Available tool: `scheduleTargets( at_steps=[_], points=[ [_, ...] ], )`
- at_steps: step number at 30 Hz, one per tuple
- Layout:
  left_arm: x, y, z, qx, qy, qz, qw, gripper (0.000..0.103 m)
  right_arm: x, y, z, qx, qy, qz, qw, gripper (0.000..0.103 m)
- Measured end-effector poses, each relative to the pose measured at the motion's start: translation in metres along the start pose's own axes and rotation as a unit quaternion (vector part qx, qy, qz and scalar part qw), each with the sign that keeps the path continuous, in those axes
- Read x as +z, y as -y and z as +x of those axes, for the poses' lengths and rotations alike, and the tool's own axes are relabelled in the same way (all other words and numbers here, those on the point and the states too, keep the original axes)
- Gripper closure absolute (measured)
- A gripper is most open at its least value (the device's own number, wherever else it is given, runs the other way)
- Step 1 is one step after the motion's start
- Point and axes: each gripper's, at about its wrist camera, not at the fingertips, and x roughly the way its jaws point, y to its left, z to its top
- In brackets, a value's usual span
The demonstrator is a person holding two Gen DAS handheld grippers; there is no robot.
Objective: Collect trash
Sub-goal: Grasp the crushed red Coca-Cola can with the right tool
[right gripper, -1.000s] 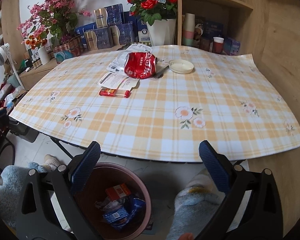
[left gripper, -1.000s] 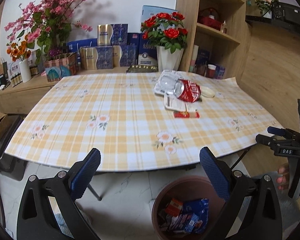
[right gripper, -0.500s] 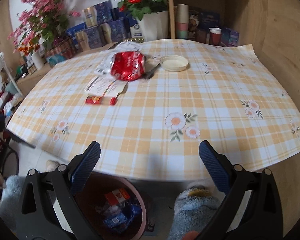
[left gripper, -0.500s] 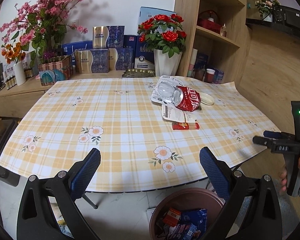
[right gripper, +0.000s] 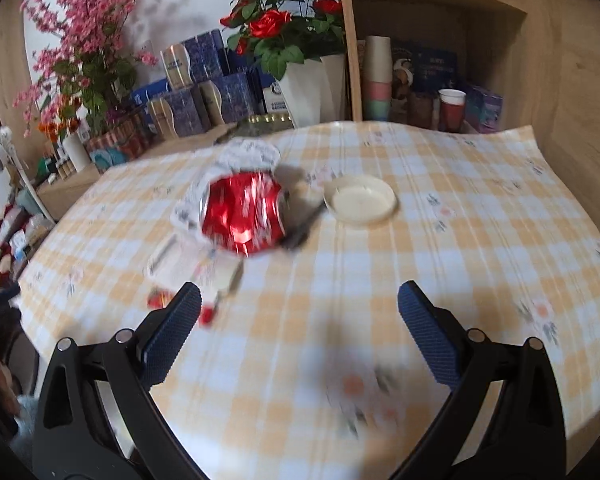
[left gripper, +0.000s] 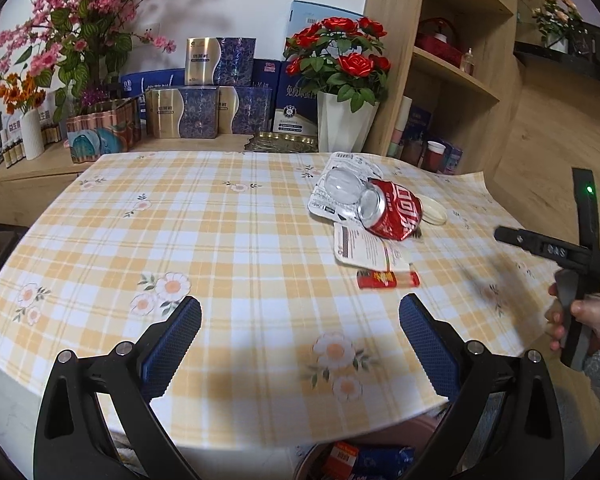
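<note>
Only left view shows bin (left gripper: 364,460); both tongs (left gripper: 300,344) (right gripper: 300,340) agape

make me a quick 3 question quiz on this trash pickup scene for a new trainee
1. True or false: the left tongs are shut on the crushed red can.
2. Which piece of trash lies nearest the table edge facing the cameras?
A. the shallow white lid
B. the small red wrapper
C. the clear blister pack
3. Fill in: the can rests partly on the ____ pack, and the bin under the table already holds ____.

Key
1. False: both the left and the right tongs are open and empty.
2. B
3. blister; wrappers
</note>
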Motion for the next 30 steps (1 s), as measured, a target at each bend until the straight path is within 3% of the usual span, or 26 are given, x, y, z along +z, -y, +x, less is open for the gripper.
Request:
scheduleTargets(
  at_steps=[4, 8, 17, 19, 21, 24, 26, 30],
  points=[
    [0.006, 0.0, 0.019, -0.006, -0.006, -0.012, 0.9999, 0.006, 0.029, -0.007, 0.035, 0.012, 0.01, 0.007, 1.0, 0.008],
    [0.008, 0.002, 0.036, -0.014, -0.013, -0.022, 0.9996, 0.006, 0.052, -0.01, 0.082, 0.024, -0.007, 0.026, 0.999, 0.022],
    [0.011, -0.001, 0.056, -0.027, -0.03, -0.035, 0.9986, 0.006, 0.058, -0.014, 0.15, 0.041, -0.067, 0.057, 0.995, 0.038],
    [0.013, -0.002, 0.062, -0.038, -0.037, -0.044, 0.9976, 0.007, 0.055, -0.012, 0.156, 0.049, -0.075, 0.069, 0.994, 0.054],
    [0.015, -0.005, 0.069, -0.056, -0.049, -0.06, 0.9954, 0.023, 0.053, -0.009, 0.16, 0.057, -0.085, 0.08, 0.992, 0.066],
    [0.018, -0.012, 0.085, -0.089, -0.081, -0.105, 0.9872, 0.041, 0.053, -0.01, 0.15, 0.051, -0.07, 0.082, 0.993, 0.067],
    [0.02, -0.013, 0.093, -0.102, -0.091, -0.121, 0.9833, 0.047, 0.053, -0.009, 0.139, 0.053, -0.053, 0.086, 0.994, 0.067],
    [0.025, -0.001, 0.109, -0.115, -0.1, -0.105, 0.9828, 0.051, 0.055, -0.005, 0.114, 0.054, -0.018, 0.096, 0.994, 0.067]
  ],
)
